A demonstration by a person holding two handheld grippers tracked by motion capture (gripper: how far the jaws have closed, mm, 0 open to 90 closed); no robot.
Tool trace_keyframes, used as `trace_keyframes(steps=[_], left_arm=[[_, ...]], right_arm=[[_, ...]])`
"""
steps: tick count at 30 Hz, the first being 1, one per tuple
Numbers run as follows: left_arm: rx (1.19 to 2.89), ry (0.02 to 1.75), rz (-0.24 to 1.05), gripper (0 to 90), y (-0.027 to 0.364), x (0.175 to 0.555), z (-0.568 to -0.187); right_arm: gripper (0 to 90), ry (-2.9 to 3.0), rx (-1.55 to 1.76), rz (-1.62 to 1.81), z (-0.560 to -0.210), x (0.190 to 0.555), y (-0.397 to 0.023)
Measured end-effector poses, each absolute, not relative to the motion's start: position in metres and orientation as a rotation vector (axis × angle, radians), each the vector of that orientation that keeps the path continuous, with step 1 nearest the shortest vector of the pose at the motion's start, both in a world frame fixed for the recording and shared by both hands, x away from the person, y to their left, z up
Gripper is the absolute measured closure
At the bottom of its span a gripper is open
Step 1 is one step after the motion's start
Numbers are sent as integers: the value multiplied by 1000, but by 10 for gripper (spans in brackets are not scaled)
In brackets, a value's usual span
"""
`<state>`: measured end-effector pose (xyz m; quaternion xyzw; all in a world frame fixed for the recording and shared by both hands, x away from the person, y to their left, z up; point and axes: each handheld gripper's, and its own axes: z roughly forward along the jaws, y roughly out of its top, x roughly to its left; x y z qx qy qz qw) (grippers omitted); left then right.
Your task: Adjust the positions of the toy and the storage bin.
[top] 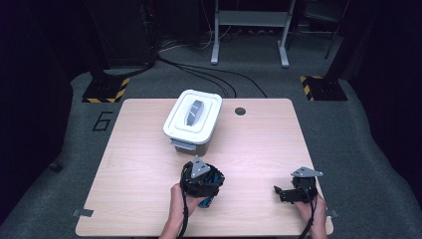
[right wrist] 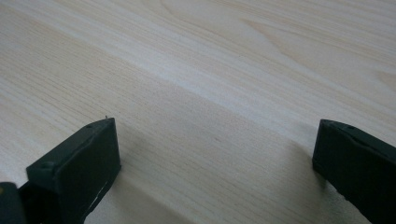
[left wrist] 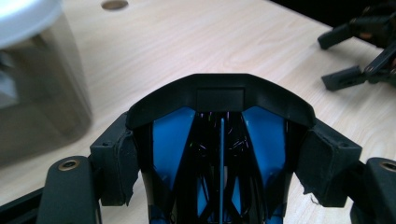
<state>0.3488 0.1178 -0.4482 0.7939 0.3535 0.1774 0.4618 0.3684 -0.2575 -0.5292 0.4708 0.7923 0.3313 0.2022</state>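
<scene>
Jaws of the left gripper clamp a black and blue object from both sides; in the high view it sits low and centre, just below the white-lidded box. Right gripper, at the lower right of the table, holds its 2 jaws wide apart over bare wood, gripping nothing.

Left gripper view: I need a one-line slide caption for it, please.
Left gripper clamps a black-and-blue object above the wooden table, lidded bin at left.
</scene>
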Motion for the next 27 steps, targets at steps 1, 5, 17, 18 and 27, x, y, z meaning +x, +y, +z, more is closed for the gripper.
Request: trace_keyframes(steps=[1, 5, 17, 18, 27], left_arm=[[1937, 870, 441, 251, 121, 348, -446], [1903, 862, 461, 251, 132, 345, -439], [1923, 893, 524, 251, 177, 348, -429], [1923, 893, 524, 250, 177, 348, -429], [1959, 922, 581, 251, 211, 345, -429]], right_arm=[[0, 2212, 1314, 925, -529, 368, -258], [0, 2212, 1316, 925, -529, 368, -257], [0, 2211, 1317, 925, -529, 368, -257], [0, 2211, 1317, 925, -529, 368, -257], [0, 2211, 1318, 925, -529, 368, -257]])
